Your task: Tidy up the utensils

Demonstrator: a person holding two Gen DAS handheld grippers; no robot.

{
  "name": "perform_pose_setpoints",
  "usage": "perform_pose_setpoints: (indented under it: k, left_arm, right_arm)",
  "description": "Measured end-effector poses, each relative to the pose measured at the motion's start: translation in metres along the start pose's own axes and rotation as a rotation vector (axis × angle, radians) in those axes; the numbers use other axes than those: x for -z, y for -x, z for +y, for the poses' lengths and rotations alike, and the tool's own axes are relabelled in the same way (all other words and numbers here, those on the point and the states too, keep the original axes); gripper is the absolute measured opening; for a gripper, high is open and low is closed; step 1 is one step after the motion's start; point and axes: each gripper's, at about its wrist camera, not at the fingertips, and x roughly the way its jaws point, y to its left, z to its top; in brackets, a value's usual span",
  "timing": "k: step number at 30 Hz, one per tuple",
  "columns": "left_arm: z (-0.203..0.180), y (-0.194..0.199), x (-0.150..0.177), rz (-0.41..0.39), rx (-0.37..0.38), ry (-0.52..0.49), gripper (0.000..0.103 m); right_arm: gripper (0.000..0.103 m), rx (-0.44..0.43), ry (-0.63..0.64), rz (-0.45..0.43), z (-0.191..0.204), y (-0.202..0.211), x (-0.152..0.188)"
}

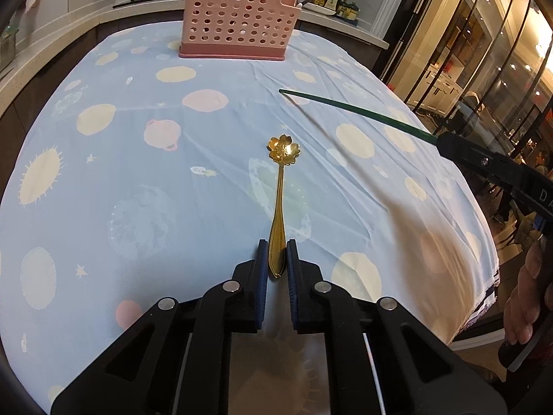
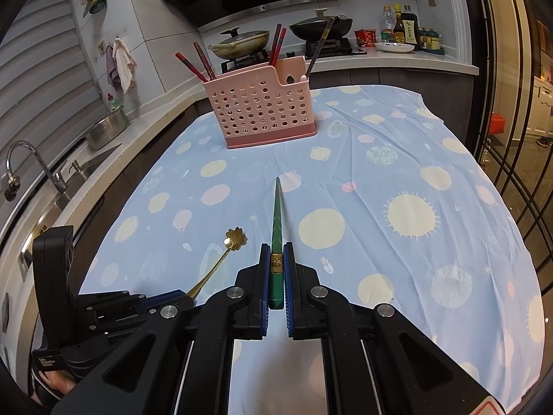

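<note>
My left gripper (image 1: pixel 277 246) is shut on the handle of a gold spoon (image 1: pixel 280 190) with a flower-shaped bowl, pointing toward the pink perforated utensil holder (image 1: pixel 238 20) at the table's far end. My right gripper (image 2: pixel 277 252) is shut on a green chopstick (image 2: pixel 276 221) with a gold band, held above the cloth and pointing at the holder (image 2: pixel 262 114). The chopstick (image 1: pixel 352 109) and right gripper show at the right of the left wrist view. The spoon (image 2: pixel 221 259) and left gripper (image 2: pixel 179 295) show at lower left of the right wrist view. Several red and dark chopsticks (image 2: pixel 200 64) stand in the holder.
A blue tablecloth (image 2: pixel 397 180) with planet prints covers the table. Behind it a counter holds a stove with pans (image 2: pixel 242 43), sauce bottles (image 2: pixel 401 29) and a sink with faucet (image 2: pixel 31 162) at left. Glass doors (image 1: pixel 484 52) stand on the right.
</note>
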Motion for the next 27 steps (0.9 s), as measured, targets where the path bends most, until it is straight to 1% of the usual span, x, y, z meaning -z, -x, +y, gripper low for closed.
perform_pose_setpoints:
  k: [5,9,12,15,22,27]
  left_arm:
    - [-0.005,0.003,-0.002,-0.012,-0.011,-0.017,0.01]
    - [-0.01,0.019,-0.011,-0.058,-0.021,-0.035,0.009]
    - [-0.011,0.03,-0.021,-0.093,-0.028,-0.049,0.008]
    - [-0.011,0.036,-0.031,-0.117,-0.03,-0.06,0.001]
    - [-0.015,0.044,-0.056,-0.169,-0.052,-0.089,0.001]
    - [-0.017,0.059,-0.078,-0.22,-0.062,-0.11,0.001]
  right_arm:
    - [0.007,0.001,0.0,-0.004,-0.001,0.004,0.0]
    - [0.007,-0.002,-0.001,-0.015,-0.001,0.008,-0.002]
    - [0.007,-0.008,0.003,-0.029,0.0,0.012,-0.005]
    - [0.007,-0.016,0.005,-0.044,0.001,0.017,-0.009]
    - [0.007,-0.03,0.007,-0.077,0.002,0.023,-0.021]
    - [0.007,-0.047,0.018,-0.126,0.002,0.033,-0.042]
